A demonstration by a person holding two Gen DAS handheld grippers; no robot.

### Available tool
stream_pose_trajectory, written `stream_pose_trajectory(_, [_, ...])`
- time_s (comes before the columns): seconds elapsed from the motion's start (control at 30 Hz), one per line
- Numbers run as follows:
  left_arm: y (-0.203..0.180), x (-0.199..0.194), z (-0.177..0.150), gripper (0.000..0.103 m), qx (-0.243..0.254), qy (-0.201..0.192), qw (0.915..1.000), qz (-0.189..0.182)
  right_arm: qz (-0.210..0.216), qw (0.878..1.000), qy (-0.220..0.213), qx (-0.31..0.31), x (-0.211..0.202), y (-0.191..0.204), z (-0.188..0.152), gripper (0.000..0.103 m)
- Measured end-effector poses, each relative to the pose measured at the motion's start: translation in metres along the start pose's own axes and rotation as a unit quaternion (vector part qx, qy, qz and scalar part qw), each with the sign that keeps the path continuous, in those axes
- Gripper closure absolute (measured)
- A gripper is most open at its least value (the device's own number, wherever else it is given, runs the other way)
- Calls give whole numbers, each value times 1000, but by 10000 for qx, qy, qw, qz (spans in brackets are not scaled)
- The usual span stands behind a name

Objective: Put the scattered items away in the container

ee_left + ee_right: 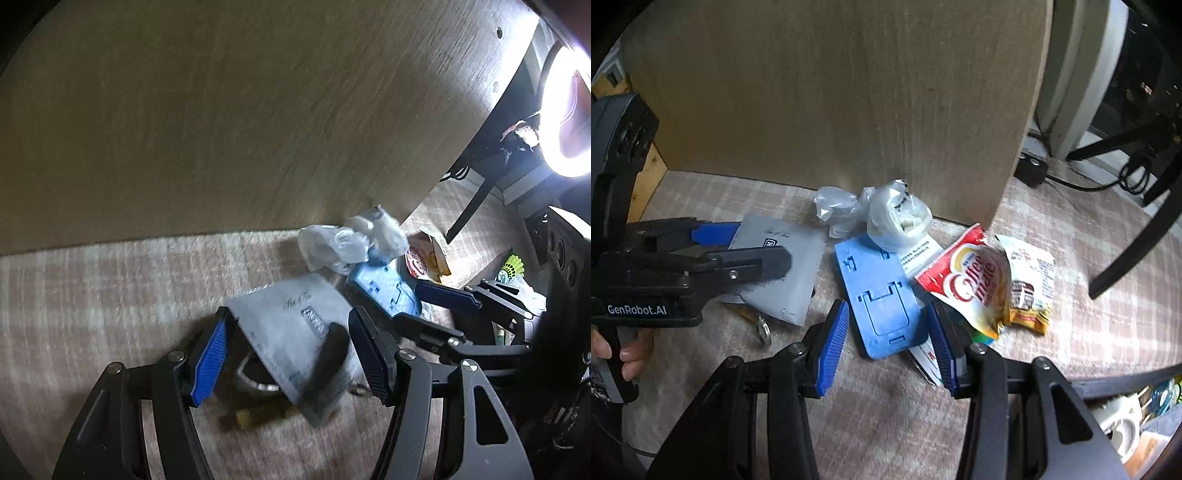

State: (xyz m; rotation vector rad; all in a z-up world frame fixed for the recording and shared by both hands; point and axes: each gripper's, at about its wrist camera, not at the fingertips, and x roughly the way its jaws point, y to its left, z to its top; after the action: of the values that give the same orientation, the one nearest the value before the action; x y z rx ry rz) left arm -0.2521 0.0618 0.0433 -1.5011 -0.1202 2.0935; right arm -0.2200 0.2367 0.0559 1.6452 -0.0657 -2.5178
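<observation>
With my left gripper (288, 354) gaping around the grey packet (291, 332) and my right gripper (886, 343) partly open, empty, straddling the blue stand (882, 299), I worry the keys (762, 328) beneath snag the packet as I lift.

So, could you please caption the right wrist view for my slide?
Right gripper open around a blue plastic plate; left gripper over a grey card.

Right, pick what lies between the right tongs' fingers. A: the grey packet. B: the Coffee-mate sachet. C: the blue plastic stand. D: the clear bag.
C: in the right wrist view the blue plastic stand lies flat between the fingers of the open right tongs.
</observation>
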Motion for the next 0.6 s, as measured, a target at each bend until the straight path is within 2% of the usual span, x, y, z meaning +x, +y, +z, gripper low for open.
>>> stream_pose_trajectory(0.13, [-2, 0, 1, 45, 85, -43, 9999, 78, -78, 9999, -23, -149, 0, 5, 2, 59])
stream_pose_trajectory(0.17, [-2, -1, 0, 53, 114, -48, 9999, 87, -14, 9999, -24, -171, 0, 7, 1, 59])
stream_pose_trajectory(0.27, [-2, -5, -2, 67, 114, -116, 9998, 99, 57, 9997, -3, -247, -2, 10, -2, 60])
stream_pose_trajectory(0.3, [-2, -7, -3, 72, 123, -159, 9997, 116, 64, 9997, -1, -252, -2, 10, -3, 65])
stream_pose_trajectory(0.33, [-3, -9, -4, 85, 123, -184, 9997, 142, 95, 9997, 14, -239, -3, 9, -4, 69])
stream_pose_trajectory(0.37, [-3, -12, -4, 87, 110, -215, 9996, 144, 182, 9996, 36, -196, -4, 8, -4, 81])
stream_pose_trajectory(0.4, [-2, -16, -5, 88, 110, -249, 9995, 128, 269, 9995, 57, -132, -4, 6, -5, 87])
stream_pose_trajectory(0.47, [-3, -21, -6, 97, 156, -306, 9993, 154, 383, 9992, 125, -14, -3, 2, -5, 87])
stream_pose_trajectory(0.53, [-2, -24, -7, 100, 165, -315, 9993, 149, 324, 9994, 108, -93, -4, 1, -5, 85])
stream_pose_trajectory(0.6, [1, -27, -8, 102, 138, -331, 9993, 89, 284, 9994, 129, -145, -5, 4, -3, 75])
